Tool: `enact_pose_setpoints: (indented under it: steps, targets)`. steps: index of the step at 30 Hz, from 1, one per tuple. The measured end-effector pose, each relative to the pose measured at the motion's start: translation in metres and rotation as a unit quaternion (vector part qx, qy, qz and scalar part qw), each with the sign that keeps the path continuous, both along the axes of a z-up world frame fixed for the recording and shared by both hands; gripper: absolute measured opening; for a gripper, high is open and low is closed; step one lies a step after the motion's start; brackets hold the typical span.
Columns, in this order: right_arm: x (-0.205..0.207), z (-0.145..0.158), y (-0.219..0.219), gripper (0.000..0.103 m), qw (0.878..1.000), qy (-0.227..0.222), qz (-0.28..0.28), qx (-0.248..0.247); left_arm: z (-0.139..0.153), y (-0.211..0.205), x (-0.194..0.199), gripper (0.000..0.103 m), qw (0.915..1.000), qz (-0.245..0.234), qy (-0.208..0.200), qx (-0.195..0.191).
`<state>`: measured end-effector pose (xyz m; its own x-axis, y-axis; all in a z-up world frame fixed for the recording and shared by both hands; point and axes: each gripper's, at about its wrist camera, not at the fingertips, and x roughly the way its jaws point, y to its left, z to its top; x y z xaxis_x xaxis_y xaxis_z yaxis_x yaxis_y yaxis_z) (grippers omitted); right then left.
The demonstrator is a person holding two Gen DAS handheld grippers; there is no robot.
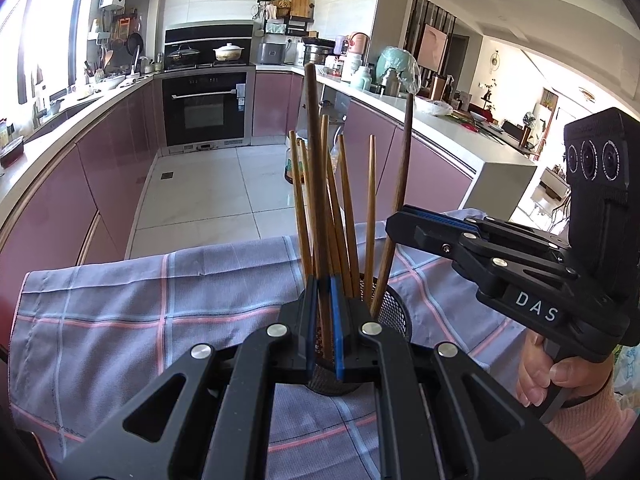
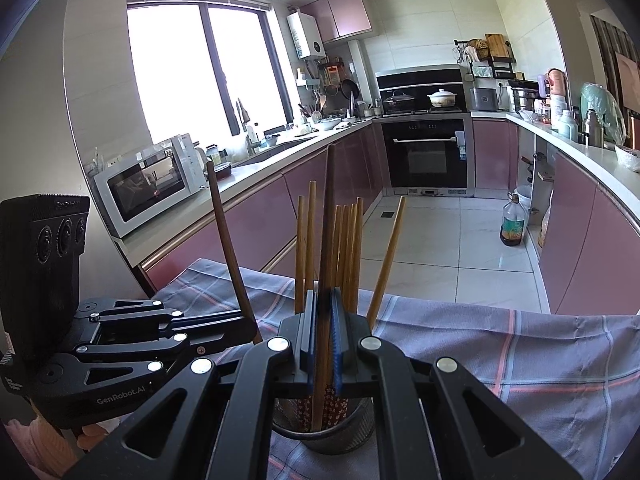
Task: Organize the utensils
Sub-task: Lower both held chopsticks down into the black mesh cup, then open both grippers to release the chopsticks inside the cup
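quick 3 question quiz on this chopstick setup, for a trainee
1. True or false: the left gripper is shut on a dark chopstick.
2. What does the mesh holder stand on?
3. Counting the right gripper too, how many dark chopsticks are held in all: A one, B two, C three?

Key: 1 true. 2 the checked cloth. 3 B.
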<state>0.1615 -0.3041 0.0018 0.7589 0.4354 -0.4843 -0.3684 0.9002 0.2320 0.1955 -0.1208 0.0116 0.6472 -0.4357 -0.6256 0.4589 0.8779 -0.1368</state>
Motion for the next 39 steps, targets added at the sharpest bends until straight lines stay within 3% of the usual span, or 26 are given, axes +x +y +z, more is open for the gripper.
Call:
enact_pose_setpoints:
  steps: [29,34,37,39]
  targets:
    - [0.014,-0.009,0.001,0.008,1.0,0.011,-0.008,-0.002,-0.026,-0.006,0.029,0.007,0.9996,0.014,0.023,-0.004]
    - [0.01,-0.009,0.002,0.009,1.0,0.007,-0.008,-0.009,-0.029,-0.002,0.024,0.026,0.9997,0.022,0.011,-0.002]
    - [0.004,-0.008,0.002,0.02,1.0,0.0,-0.012,-0.011,-0.028,0.002,0.019,0.033,0.9995,0.031,0.001,-0.002]
    - [-0.001,-0.007,0.002,0.027,1.0,-0.008,-0.017,-0.015,-0.029,0.007,0.014,0.042,0.9992,0.04,-0.007,-0.003]
